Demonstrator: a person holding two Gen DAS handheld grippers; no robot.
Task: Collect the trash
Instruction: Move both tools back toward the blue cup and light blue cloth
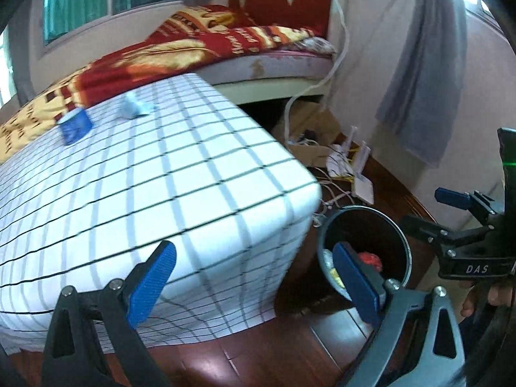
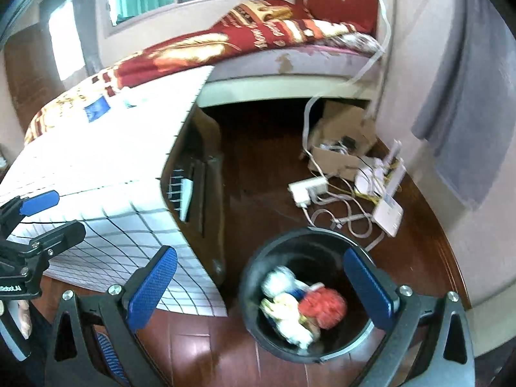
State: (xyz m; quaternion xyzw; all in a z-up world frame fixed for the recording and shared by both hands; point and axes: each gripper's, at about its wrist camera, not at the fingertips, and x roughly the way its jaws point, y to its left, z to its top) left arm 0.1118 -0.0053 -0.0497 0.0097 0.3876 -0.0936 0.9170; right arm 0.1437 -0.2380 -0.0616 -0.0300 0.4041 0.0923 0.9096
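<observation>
A blue carton (image 1: 75, 125) and a crumpled pale tissue (image 1: 133, 108) lie at the far end of the table with the checked cloth (image 1: 161, 187). My left gripper (image 1: 254, 280) is open and empty, held over the table's near corner. A black bin (image 2: 254, 274) stands on the floor beside the table, holding a red crumpled wad (image 2: 322, 306) and white scraps (image 2: 283, 312). Directly above the bin, my right gripper (image 2: 259, 287) is open with nothing between its fingers. The right wrist view also shows the carton (image 2: 96, 108) and the left gripper (image 2: 48, 219).
A bed with a red and gold blanket (image 1: 200, 42) runs behind the table. On the dark wood floor past the bin lie a cardboard box (image 2: 342, 158), white routers (image 2: 390, 209) and tangled cables (image 2: 338, 213). A grey cloth (image 1: 425, 74) hangs on the right wall.
</observation>
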